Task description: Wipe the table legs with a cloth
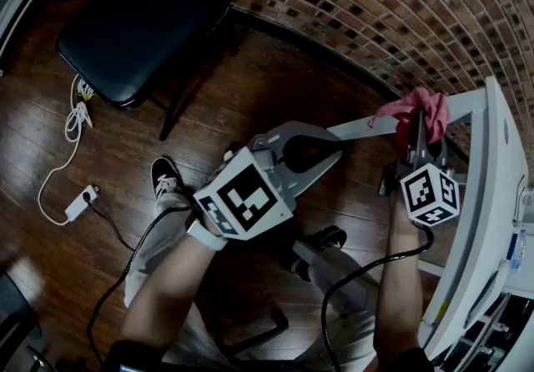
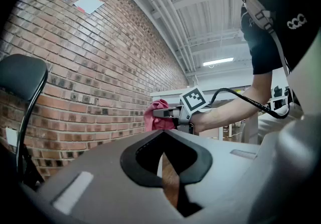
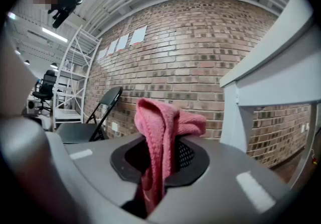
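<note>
Cloth (image 1: 420, 108): pink, found clamped in the right gripper (image 1: 420, 130), fingers closed tight on a fold, loose bulk bunched above the tips. Positioned at the upper part of the white counter leg (image 1: 367, 122), close under the counter edge (image 1: 492, 195). Judged touching from the head view, but seen just beside the leg in the right gripper view, so contact not confirmed. Gripped by a fold, presumably to leave a soft wad forward for rubbing the leg without the fingers scraping it.

Left gripper (image 1: 332, 151): held lower, near the leg's floor end, fingers nearly together with only a sliver between, nothing in them. Likely parked there idle, clear of the wiping side.

Judged: wiping under way near the top of the leg, length below left to do. Black chair (image 1: 133, 28) noted well apart, by the brick wall (image 1: 375, 12).
</note>
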`<state>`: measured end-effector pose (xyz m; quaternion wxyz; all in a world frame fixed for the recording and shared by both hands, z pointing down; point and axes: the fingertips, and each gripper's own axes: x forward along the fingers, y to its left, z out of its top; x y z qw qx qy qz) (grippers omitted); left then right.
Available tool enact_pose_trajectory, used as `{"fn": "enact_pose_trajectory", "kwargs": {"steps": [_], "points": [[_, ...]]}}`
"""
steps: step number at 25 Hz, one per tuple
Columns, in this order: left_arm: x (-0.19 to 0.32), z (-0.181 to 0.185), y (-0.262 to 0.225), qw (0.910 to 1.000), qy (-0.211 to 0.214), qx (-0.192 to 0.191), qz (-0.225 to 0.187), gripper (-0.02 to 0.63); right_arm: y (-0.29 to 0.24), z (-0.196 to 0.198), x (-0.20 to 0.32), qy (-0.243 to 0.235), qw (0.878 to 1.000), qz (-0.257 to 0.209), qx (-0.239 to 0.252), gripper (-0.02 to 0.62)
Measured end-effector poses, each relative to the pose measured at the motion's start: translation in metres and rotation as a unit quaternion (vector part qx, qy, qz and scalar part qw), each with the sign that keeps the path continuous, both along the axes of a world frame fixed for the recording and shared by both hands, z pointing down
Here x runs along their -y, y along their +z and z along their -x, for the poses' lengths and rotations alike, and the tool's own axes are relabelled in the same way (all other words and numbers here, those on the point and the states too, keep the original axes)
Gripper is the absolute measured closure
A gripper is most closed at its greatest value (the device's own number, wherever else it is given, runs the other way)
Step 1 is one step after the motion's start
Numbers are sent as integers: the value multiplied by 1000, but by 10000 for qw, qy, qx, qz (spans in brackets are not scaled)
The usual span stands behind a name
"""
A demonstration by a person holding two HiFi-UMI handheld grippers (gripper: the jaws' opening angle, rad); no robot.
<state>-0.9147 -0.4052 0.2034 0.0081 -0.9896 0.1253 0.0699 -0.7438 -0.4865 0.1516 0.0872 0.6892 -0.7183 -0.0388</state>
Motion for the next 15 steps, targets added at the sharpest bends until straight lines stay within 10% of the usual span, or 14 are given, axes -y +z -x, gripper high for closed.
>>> {"fn": "enact_pose_trajectory", "kwargs": {"steps": [4, 15], "points": [[-10, 25, 21, 9971, -94, 739, 132, 606, 47, -4, 10, 359, 9956, 229, 832, 554], [-3, 2, 17, 9970, -166, 693, 317, 606, 13, -81, 43, 1060, 9804, -418, 1607, 554]]}}
